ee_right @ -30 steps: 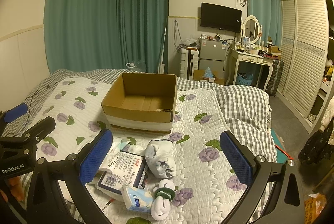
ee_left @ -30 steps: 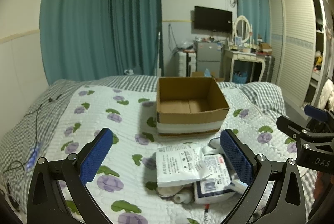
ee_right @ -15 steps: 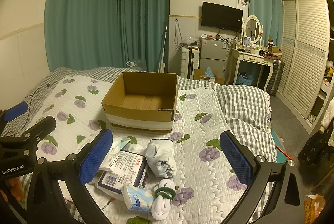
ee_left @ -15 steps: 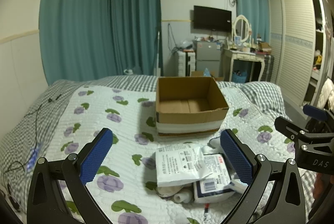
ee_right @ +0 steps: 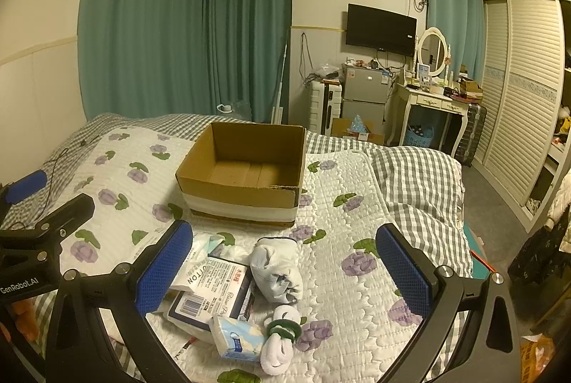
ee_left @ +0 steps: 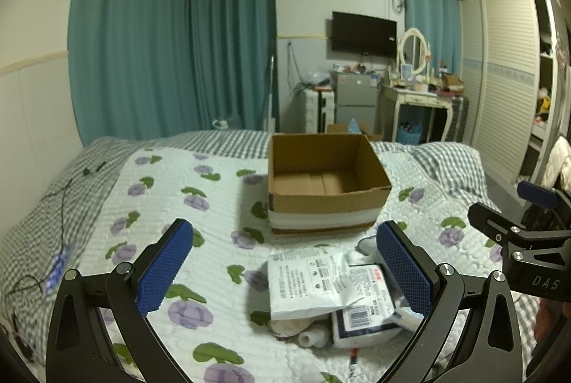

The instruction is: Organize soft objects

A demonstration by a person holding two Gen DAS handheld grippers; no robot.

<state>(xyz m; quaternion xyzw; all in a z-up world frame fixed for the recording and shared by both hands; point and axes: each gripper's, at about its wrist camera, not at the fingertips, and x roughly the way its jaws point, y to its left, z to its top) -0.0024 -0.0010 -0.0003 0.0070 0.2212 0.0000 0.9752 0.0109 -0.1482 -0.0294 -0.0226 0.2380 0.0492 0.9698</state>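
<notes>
An empty open cardboard box [ee_left: 326, 185] [ee_right: 246, 176] stands on the quilted bed. In front of it lies a pile of soft items: a white plastic pouch [ee_left: 308, 279], a tissue pack with a barcode [ee_left: 365, 306] [ee_right: 210, 293], a folded white cloth bundle [ee_right: 276, 268], a small blue-white tissue packet [ee_right: 235, 338] and rolled white socks with a green band [ee_right: 282, 340]. My left gripper [ee_left: 285, 272] is open and empty above the pile's left side. My right gripper [ee_right: 283, 272] is open and empty above the cloth bundle.
The white quilt with purple flowers [ee_left: 171, 204] covers a grey checked sheet [ee_right: 421, 176]. A black cable [ee_left: 57, 190] lies at the bed's left edge. Beyond the bed stand teal curtains, a small fridge [ee_right: 364, 97], a dressing table [ee_right: 431, 101] and a wardrobe [ee_right: 521, 104].
</notes>
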